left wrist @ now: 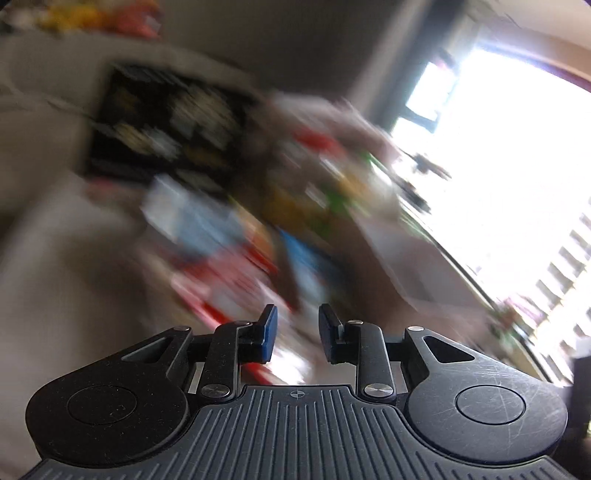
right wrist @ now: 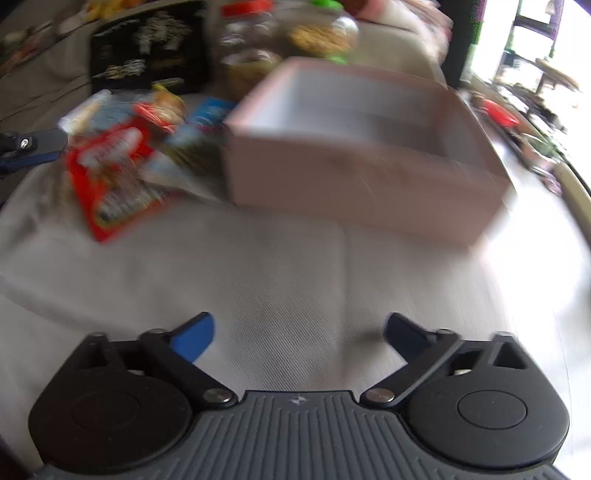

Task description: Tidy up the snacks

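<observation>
Both views are blurred by motion. In the right wrist view a pile of snack packets lies on a grey cloth, with a red packet (right wrist: 110,177) in front and blue packets (right wrist: 207,114) behind it. A pale pink open box (right wrist: 354,184) stands to their right and looks empty inside. My right gripper (right wrist: 299,338) is open and empty above bare cloth. My left gripper (right wrist: 44,142) shows at the left edge beside the packets. In the left wrist view my left gripper (left wrist: 297,334) has a narrow gap between its pads and holds nothing, with the blurred packets (left wrist: 229,266) ahead.
A black patterned tray or box (right wrist: 147,55) stands behind the packets. Jars with red and green lids (right wrist: 321,33) stand behind the pink box. The cloth (right wrist: 277,266) covers the surface. A bright window (left wrist: 517,147) and clutter lie to the right.
</observation>
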A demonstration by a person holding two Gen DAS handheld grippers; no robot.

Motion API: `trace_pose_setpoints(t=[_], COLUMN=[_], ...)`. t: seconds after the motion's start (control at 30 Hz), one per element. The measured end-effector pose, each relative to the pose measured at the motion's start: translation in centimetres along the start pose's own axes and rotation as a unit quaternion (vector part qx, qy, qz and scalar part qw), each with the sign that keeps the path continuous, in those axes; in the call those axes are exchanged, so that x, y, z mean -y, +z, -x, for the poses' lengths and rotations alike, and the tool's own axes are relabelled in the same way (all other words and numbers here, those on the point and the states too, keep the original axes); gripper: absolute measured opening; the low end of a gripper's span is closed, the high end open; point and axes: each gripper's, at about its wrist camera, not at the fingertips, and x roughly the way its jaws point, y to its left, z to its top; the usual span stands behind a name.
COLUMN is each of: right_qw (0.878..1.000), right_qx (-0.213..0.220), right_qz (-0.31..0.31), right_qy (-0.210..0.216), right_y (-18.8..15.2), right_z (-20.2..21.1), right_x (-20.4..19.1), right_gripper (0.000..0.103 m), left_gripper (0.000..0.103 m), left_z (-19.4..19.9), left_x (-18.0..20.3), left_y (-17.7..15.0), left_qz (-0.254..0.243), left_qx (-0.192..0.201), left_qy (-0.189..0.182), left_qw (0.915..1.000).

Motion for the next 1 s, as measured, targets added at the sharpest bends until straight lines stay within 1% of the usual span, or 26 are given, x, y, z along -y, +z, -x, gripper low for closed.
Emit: trace_pose_setpoints(t=[0.07,0.1,0.13,0.17,0.2,0.23,0.27,0.3,0.33,0.37,0.4,0.43,0.5,0.53,0.6,0.63,0.67,0.7,0.73,0.8,0.83,0.87,0.93,0.97,1.0], right_qw=[0.999,0.997,0.996,0.994,0.992,0.986,0.98,0.974,0.972,0.972,0.973,0.973,0.973,0.972,0.968,0.967,0.965,0.965,0.965,0.965,0.965,0.964,0.963,0.961,0.959], right_qx=[0.05,0.07,0.076,0.072,0.059,0.036,0.008,-0.031,-0.063,-0.088,-0.097,-0.099,-0.091,-0.09,-0.092,-0.094,-0.099,-0.106,-0.116,-0.126,-0.128,-0.128,-0.129,-0.132,-0.131], right_qz=[0.012,0.021,0.023,0.022,0.021,0.025,0.032,0.041,0.046,0.055,0.068,0.098,0.155,0.179,0.205,0.209,0.209,0.204,0.196,0.178,0.176,0.176,0.177,0.181,0.188], right_qy=[0.012,0.028,0.049,0.077,0.114,0.159,0.195,0.22,0.223,0.21,0.198,0.185,0.141,0.126,0.114,0.115,0.12,0.127,0.132,0.144,0.149,0.152,0.155,0.16,0.166], right_y=[3.9,6.3,9.1,12.0,14.8,17.6,19.9,22.4,24.4,26.1,27.3,28.2,28.4,28.4,28.4,28.5,28.7,28.8,28.9,28.8,28.5,28.0,26.8,25.9,25.2], right_z=[1.7,2.3,2.4,2.0,1.0,-0.5,-2.3,-4.8,-7.3,-9.9,-11.8,-13.7,-16.1,-17.0,-18.2,-18.5,-18.8,-19.0,-19.1,-18.8,-18.3,-17.8,-16.7,-15.9,-15.6], right_x=[-1.6,-2.8,-4.0,-5.5,-7.1,-9.0,-10.9,-13.5,-15.9,-18.4,-20.4,-22.7,-26.1,-27.1,-27.9,-28.0,-28.0,-27.7,-27.3,-26.5,-26.1,-25.9,-25.6,-25.6,-25.7], right_gripper=[0.093,0.095,0.097,0.098,0.098,0.099,0.099,0.099,0.097,0.09,0.089,0.088,0.086,0.086,0.086,0.086,0.083,0.079,0.067,0.06,0.054,0.049,0.045,0.039,0.036], left_gripper=[0.029,0.029,0.029,0.029,0.029,0.029,0.029,0.029,0.029,0.028,0.028,0.028,0.028,0.028,0.028,0.028,0.028,0.028,0.028,0.028,0.028,0.028,0.028,0.028,0.028], left_z=[0.8,0.9,1.1,1.1,1.1,1.1,0.9,0.6,0.3,-0.1,-0.3,-0.1,0.5,0.9,1.5,1.2,1.0,1.0,1.2,1.8,2.0,2.2,2.1,1.9,1.8], left_x=[-3.1,-4.4,-6.2,-7.6,-8.8,-10.1,-10.9,-11.8,-12.1,-12.7,-13.1,-13.4,-13.8,-14.2,-14.8,-15.4,-15.6,-15.7,-15.9,-15.8,-15.8,-15.8,-16.0,-16.1,-16.2], left_y=[1.9,2.4,2.8,2.8,2.7,2.5,2.2,1.7,1.3,0.9,0.8,0.6,0.4,0.3,-0.2,-0.4,-0.5,-0.5,-0.6,-0.7,-0.8,-0.9,-0.9,-0.9,-0.9], left_qz=[0.018,0.03,0.049,0.064,0.08,0.104,0.121,0.14,0.15,0.157,0.158,0.158,0.16,0.161,0.171,0.18,0.187,0.192,0.195,0.196,0.197,0.199,0.204,0.207,0.208], left_qx=[0.025,0.034,0.043,0.05,0.055,0.06,0.063,0.067,0.066,0.065,0.065,0.069,0.09,0.098,0.105,0.096,0.088,0.083,0.085,0.094,0.099,0.103,0.102,0.1,0.098], left_qy=[0.064,0.102,0.144,0.167,0.177,0.173,0.161,0.142,0.133,0.126,0.124,0.124,0.119,0.115,0.106,0.099,0.094,0.09,0.085,0.083,0.082,0.082,0.084,0.087,0.088], left_qw=[0.9975,0.9938,0.9874,0.9826,0.9795,0.9777,0.9775,0.9776,0.9775,0.9775,0.9775,0.9772,0.9757,0.9753,0.974,0.9738,0.9739,0.9738,0.9735,0.9727,0.972,0.9713,0.9699,0.9695,0.9692])
